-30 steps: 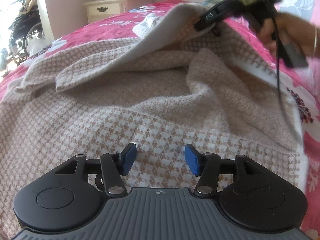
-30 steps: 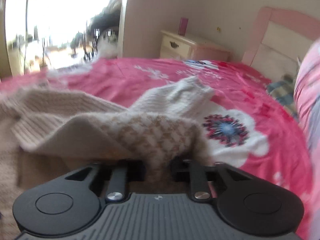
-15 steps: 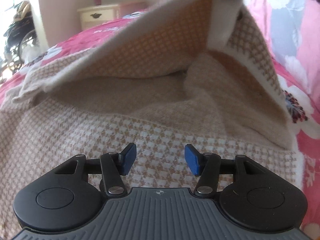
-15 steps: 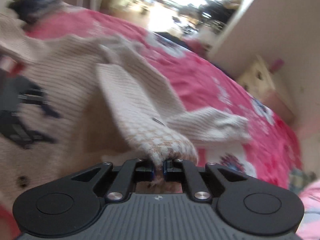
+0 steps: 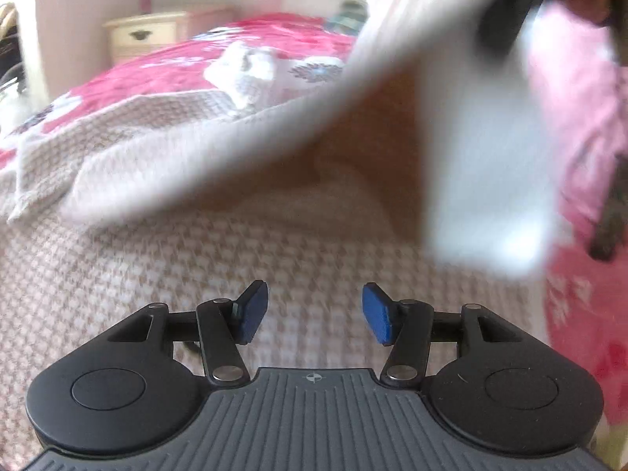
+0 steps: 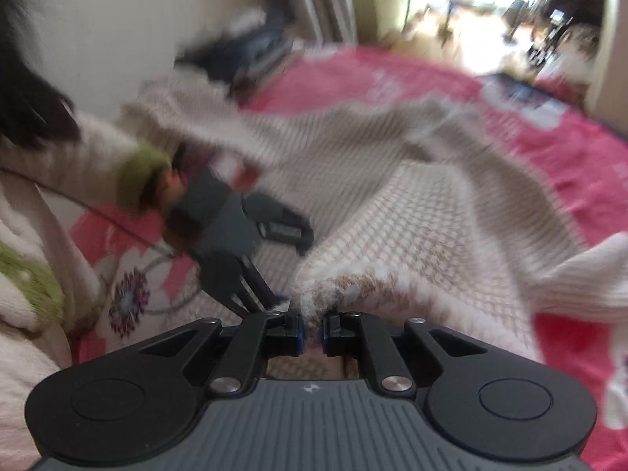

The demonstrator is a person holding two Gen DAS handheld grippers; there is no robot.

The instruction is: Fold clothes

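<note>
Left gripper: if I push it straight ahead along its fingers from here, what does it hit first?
Most likely the flat checked sweater lying on the bed directly ahead of the open left gripper. The lifted flap hangs higher up; blur makes depth uncertain.

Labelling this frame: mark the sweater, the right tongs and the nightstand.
sweater (image 5: 165,274): left wrist view, flat houndstooth panel on the bed.
right tongs (image 6: 312,331): right wrist view, pinched fold between the pads.
nightstand (image 5: 141,35): left wrist view, drawer front.
</note>
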